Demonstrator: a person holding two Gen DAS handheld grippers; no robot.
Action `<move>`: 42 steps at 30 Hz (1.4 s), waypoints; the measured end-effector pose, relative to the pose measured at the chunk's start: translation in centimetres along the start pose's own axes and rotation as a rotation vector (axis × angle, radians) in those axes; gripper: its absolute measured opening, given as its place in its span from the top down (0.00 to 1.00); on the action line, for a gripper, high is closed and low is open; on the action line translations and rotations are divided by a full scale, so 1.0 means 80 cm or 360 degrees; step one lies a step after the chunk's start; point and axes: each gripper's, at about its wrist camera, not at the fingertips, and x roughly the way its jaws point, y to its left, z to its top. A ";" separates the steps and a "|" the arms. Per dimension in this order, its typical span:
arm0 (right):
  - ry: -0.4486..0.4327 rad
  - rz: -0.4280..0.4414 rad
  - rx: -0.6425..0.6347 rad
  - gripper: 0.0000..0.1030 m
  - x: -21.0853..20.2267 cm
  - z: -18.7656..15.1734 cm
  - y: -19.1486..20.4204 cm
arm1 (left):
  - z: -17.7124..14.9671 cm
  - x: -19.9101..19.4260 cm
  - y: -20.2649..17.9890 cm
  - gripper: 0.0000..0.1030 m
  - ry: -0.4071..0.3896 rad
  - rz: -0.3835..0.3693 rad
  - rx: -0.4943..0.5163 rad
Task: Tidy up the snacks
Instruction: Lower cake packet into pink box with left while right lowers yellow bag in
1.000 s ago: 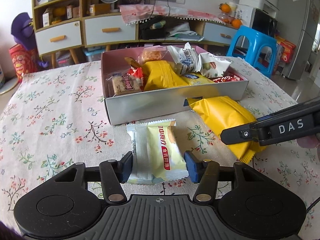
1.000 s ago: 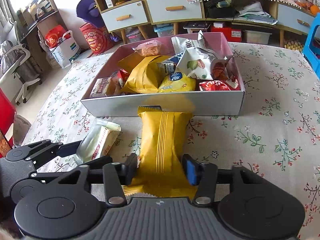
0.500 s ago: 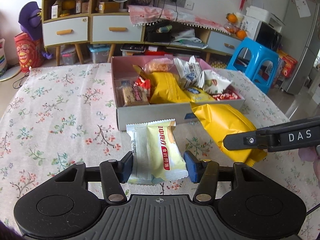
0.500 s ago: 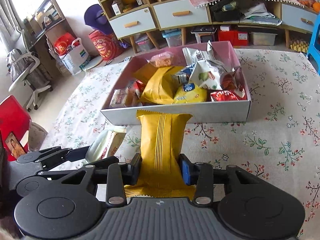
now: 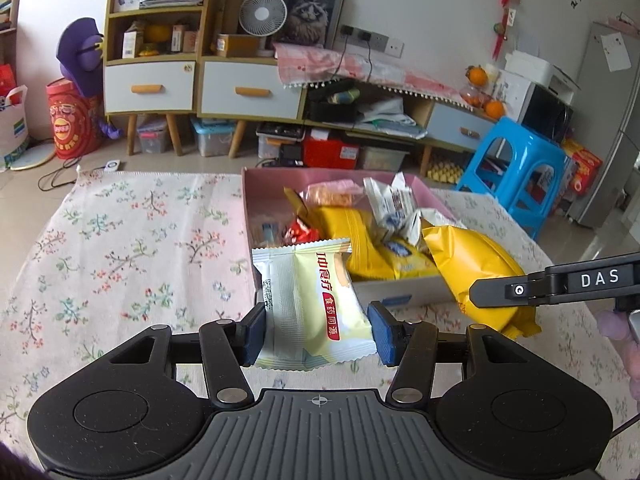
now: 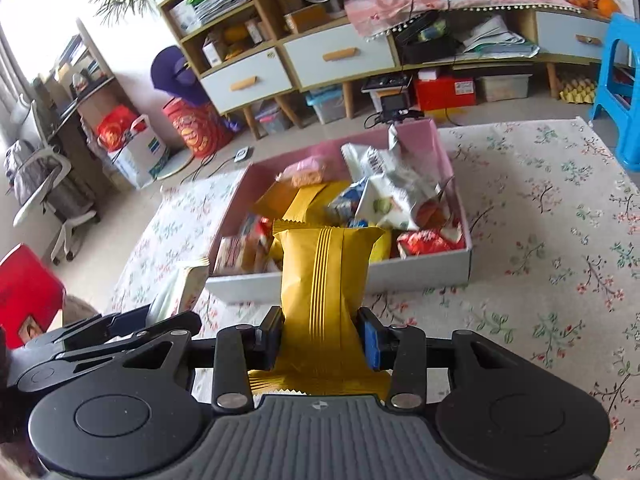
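While the floral tablecloth (image 5: 120, 248) spreads under everything, the pink-lined box (image 6: 456, 268) sits on it, crowded with snack bags. Above its near wall, the right gripper (image 6: 320, 334) is clenched on a yellow packet (image 6: 320, 280) (its pads pinch the wrapper's waist), clear of the cloth. Just beside it, the left gripper (image 5: 316, 334) grasps a pale cream-and-white packet (image 5: 312, 304) with red lettering, also held aloft before the box.

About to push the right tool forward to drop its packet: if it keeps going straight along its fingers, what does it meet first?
Probably the near wall of the snack box. The yellow packet in the right tool already overlaps it in view, though depth is unclear.
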 end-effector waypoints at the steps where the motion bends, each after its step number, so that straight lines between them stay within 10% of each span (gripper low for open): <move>1: -0.0010 -0.0003 0.0003 0.71 0.001 0.003 0.000 | 0.003 0.001 -0.002 0.50 -0.0005 0.0004 0.0004; 30: -0.0190 0.0053 0.0025 0.70 0.057 0.048 -0.027 | 0.069 0.121 -0.009 0.49 -0.0045 0.0244 0.0134; 42: -0.0226 0.0033 0.0099 0.48 0.054 0.052 -0.038 | 0.069 0.121 -0.001 0.22 -0.0035 0.0284 0.0128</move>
